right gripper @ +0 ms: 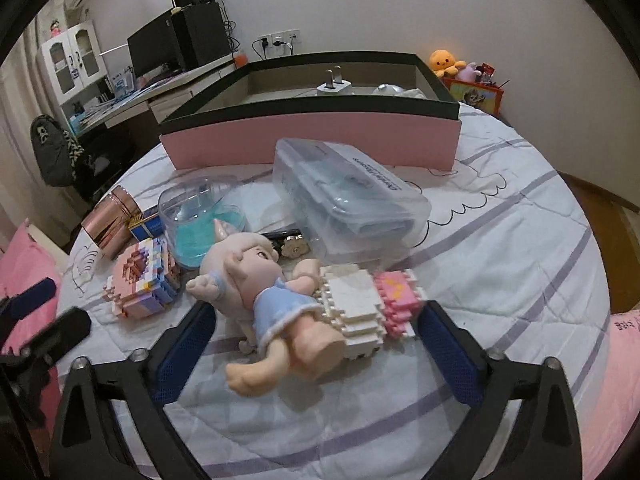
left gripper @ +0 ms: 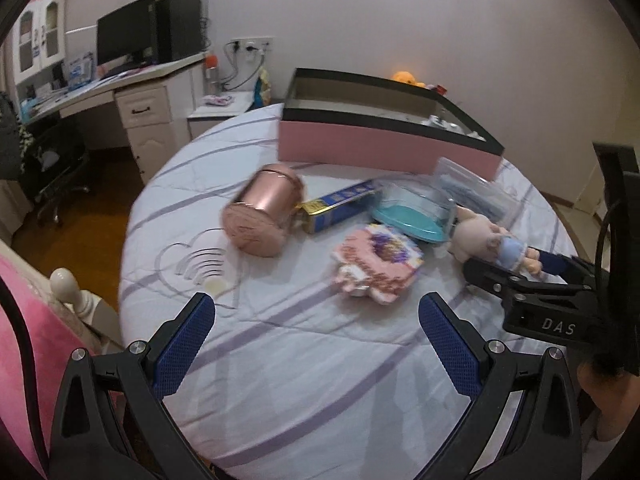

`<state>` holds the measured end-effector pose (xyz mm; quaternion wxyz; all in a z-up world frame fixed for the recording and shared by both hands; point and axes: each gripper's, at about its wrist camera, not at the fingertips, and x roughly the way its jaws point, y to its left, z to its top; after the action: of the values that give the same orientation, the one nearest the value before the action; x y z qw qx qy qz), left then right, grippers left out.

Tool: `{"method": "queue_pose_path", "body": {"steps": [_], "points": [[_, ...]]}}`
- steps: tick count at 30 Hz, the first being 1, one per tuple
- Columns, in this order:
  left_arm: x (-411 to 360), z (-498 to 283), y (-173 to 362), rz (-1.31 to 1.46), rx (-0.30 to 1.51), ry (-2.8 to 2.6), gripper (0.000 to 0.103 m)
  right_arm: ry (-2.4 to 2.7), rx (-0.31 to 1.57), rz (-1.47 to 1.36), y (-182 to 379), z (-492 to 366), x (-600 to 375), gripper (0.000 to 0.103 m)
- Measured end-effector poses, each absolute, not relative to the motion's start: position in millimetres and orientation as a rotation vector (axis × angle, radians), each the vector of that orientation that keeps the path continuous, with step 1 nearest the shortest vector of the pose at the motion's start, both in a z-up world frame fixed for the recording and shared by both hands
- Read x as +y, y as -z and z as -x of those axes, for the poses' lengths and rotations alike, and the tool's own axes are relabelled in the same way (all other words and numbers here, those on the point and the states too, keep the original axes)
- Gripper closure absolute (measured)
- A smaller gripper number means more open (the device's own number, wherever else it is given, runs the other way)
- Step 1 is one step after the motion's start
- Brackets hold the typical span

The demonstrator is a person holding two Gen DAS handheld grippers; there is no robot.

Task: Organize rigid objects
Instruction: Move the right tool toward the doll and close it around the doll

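A doll in a blue dress [right gripper: 276,292] lies on the bed between the open fingers of my right gripper [right gripper: 316,344], beside a white and pink brick block [right gripper: 368,308]; it also shows in the left wrist view [left gripper: 492,240]. My left gripper [left gripper: 316,336] is open and empty over the bedspread. A copper can [left gripper: 260,212] lies on its side. A blue and gold box [left gripper: 340,208], a pastel brick model [left gripper: 376,264], a clear dome on a teal base [right gripper: 200,216] and a clear plastic case [right gripper: 348,196] lie near it. A pink box with a black rim [right gripper: 312,136] stands behind, open.
A white plug [right gripper: 334,84] and small items lie inside the pink box. A desk with a monitor [left gripper: 124,40] stands at the far left. A pink pillow [right gripper: 24,264] lies at the left. Plush toys [right gripper: 444,60] sit at the far right.
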<state>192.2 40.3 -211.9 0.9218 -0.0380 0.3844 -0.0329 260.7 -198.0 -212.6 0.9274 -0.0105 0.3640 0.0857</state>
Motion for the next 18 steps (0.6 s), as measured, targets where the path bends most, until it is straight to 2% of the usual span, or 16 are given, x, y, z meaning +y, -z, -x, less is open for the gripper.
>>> {"method": "queue_pose_path", "body": {"steps": [3, 4, 8, 9, 10, 11, 12, 17, 18], "points": [[26.4, -194.7, 214.1, 0.062, 0.799, 0.100, 0.000, -0.210, 0.746, 0.027, 211.4, -262.4, -203.5, 0.018], [21.7, -196.0, 215.0, 0.056, 0.804, 0.107, 0.000, -0.209, 0.741, 0.033, 211.7, -260.2, -206.2, 0.028], [6.4, -203.9, 218.6, 0.030, 0.822, 0.127, 0.000, -0.238, 0.730, 0.020, 213.4, -247.3, -220.5, 0.031], [4.3, -206.9, 219.6, 0.028, 0.832, 0.124, 0.000, -0.239, 0.731, 0.018, 213.9, -244.0, -223.0, 0.036], [1.9, -211.1, 221.0, 0.029, 0.845, 0.117, 0.000, -0.239, 0.731, 0.020, 213.7, -240.7, -224.5, 0.056], [0.9, -214.0, 222.0, 0.032, 0.851, 0.121, 0.000, -0.234, 0.721, 0.020, 213.0, -235.8, -227.5, 0.070], [0.3, -216.9, 223.0, 0.033, 0.855, 0.124, 0.000, -0.229, 0.718, 0.016, 213.1, -232.1, -231.1, 0.081], [-4.3, -238.6, 236.3, 0.025, 0.912, 0.091, 0.000, -0.273, 0.746, -0.043, 214.2, -233.2, -242.4, 0.076], [-5.7, -241.2, 237.1, 0.011, 0.917, 0.082, 0.000, -0.270, 0.741, -0.041, 212.9, -233.3, -241.0, 0.067]]}}
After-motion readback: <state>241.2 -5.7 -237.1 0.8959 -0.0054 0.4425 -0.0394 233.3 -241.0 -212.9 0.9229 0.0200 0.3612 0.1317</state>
